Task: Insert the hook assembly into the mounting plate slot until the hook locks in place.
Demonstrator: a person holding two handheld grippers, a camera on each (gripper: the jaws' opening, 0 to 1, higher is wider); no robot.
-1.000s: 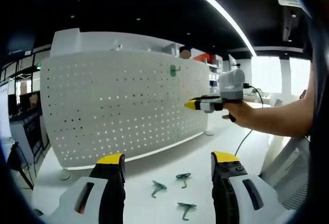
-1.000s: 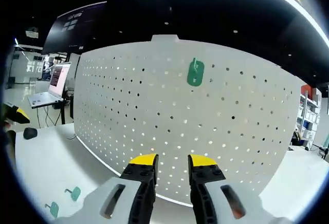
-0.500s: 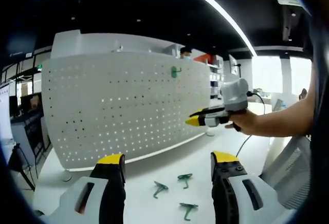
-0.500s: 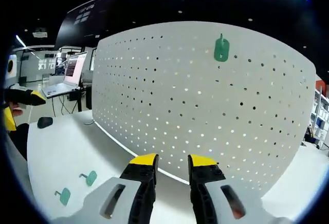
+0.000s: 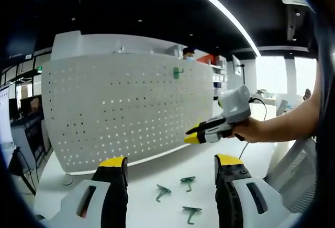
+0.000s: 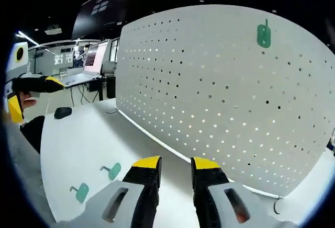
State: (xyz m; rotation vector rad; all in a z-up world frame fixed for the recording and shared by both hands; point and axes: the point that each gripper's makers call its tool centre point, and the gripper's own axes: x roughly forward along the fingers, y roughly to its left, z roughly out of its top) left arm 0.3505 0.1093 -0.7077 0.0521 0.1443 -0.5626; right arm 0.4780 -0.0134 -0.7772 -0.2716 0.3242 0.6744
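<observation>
A white pegboard [image 5: 125, 107] stands upright on the table, with one green hook [image 5: 178, 72] hanging near its top right. Three loose green hooks [image 5: 187, 181] lie on the table just ahead of my left gripper [image 5: 170, 166], which is wide open and holds nothing. My right gripper [image 5: 194, 136], held in a hand, hangs in front of the board's lower right. In the right gripper view the pegboard [image 6: 220, 92] carries the hung hook [image 6: 264, 35]; my right gripper [image 6: 175, 163] has a narrow gap between its jaws, with nothing in it. Two hooks [image 6: 111, 171] lie to its left.
White table [image 6: 78, 139] runs along the board's foot. My left gripper [image 6: 32, 96] shows at the far left edge. A laptop [image 6: 86, 66] and a dark mouse [image 6: 63, 112] sit behind the table's far end. A cable [image 5: 250, 139] trails from the right gripper.
My right gripper has drawn back from the hung hook and dropped toward the table, its view swinging left and down. The left gripper has stayed put.
</observation>
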